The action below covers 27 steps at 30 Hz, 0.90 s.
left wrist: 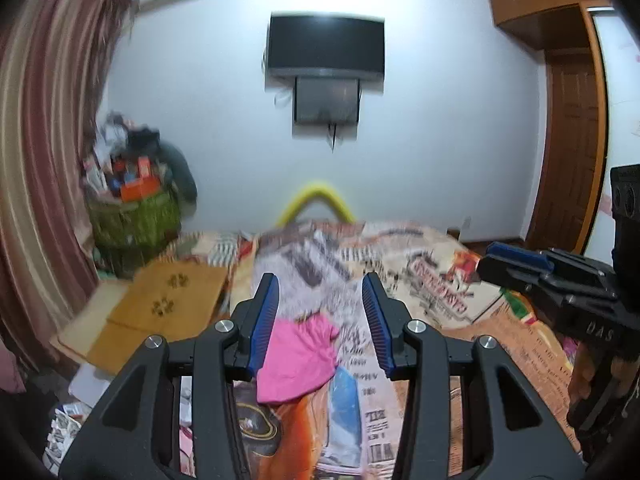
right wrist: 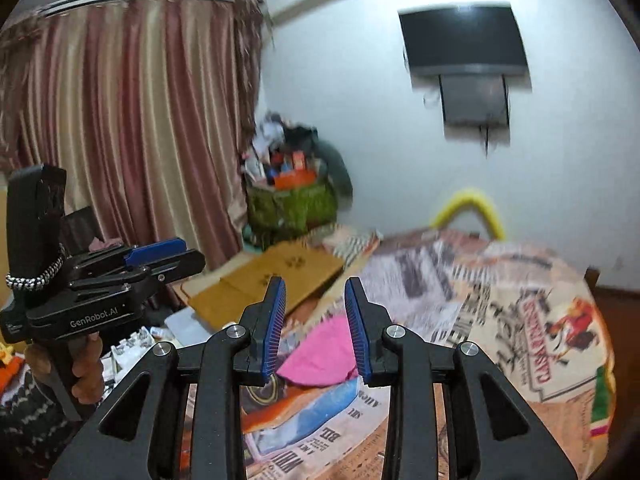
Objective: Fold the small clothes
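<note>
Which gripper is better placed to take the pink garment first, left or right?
Probably left. The pink garment lies directly between the open left gripper fingers; the right gripper, also open, views it more obliquely.

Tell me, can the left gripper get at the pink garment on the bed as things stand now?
Probably yes: the left gripper is open and empty, the pink garment lies uncovered on the bed ahead, nothing between them.
</note>
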Each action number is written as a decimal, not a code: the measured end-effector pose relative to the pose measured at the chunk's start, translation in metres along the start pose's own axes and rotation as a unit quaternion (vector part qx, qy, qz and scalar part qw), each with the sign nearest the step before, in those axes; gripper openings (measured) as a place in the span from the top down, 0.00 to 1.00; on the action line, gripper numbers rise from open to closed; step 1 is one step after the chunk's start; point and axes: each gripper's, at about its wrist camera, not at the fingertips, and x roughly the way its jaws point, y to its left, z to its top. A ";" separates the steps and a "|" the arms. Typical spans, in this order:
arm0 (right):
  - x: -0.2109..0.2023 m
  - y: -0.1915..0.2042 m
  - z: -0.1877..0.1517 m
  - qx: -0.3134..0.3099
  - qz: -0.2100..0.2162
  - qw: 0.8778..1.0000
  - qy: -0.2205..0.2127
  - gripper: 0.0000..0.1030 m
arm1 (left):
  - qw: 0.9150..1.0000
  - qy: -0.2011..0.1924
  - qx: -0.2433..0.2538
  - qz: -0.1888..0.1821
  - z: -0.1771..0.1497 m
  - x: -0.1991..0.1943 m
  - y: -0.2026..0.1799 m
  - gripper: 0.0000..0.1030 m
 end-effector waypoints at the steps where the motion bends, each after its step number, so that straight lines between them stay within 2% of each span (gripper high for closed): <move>1: -0.011 0.006 -0.001 -0.004 -0.002 1.000 -0.012 0.73 | 1.000 -0.011 0.001 0.001 0.000 -0.010 -0.005 0.58; 3: -0.030 0.014 -0.003 0.000 -0.001 1.000 -0.031 0.68 | 1.000 -0.029 0.001 0.001 -0.002 -0.031 -0.014 0.55; 8: -0.055 0.027 -0.013 0.003 -0.019 0.998 -0.057 0.46 | 0.998 -0.059 0.007 0.014 -0.014 -0.065 -0.030 0.42; 10: -0.061 0.031 -0.017 0.002 -0.027 0.998 -0.061 0.38 | 0.998 -0.060 0.000 0.009 -0.019 -0.073 -0.033 0.33; 14: -0.067 0.033 -0.022 0.010 -0.044 0.997 -0.070 0.20 | 0.998 -0.063 -0.002 0.013 -0.023 -0.082 -0.034 0.23; 16: -0.071 0.033 -0.025 0.018 -0.046 0.996 -0.070 0.15 | 0.998 -0.062 -0.004 0.010 -0.025 -0.085 -0.035 0.14; 19: -0.070 0.033 -0.027 0.023 -0.056 0.996 -0.066 0.05 | 0.998 -0.062 -0.006 0.012 -0.028 -0.089 -0.034 0.09; 22: -0.070 0.034 -0.029 0.019 -0.064 0.996 -0.066 0.02 | 0.998 -0.063 -0.008 0.013 -0.030 -0.090 -0.034 0.03; 27: -0.075 0.038 -0.031 0.021 -0.068 0.995 -0.064 0.01 | 0.998 -0.061 -0.011 0.014 -0.035 -0.090 -0.032 0.00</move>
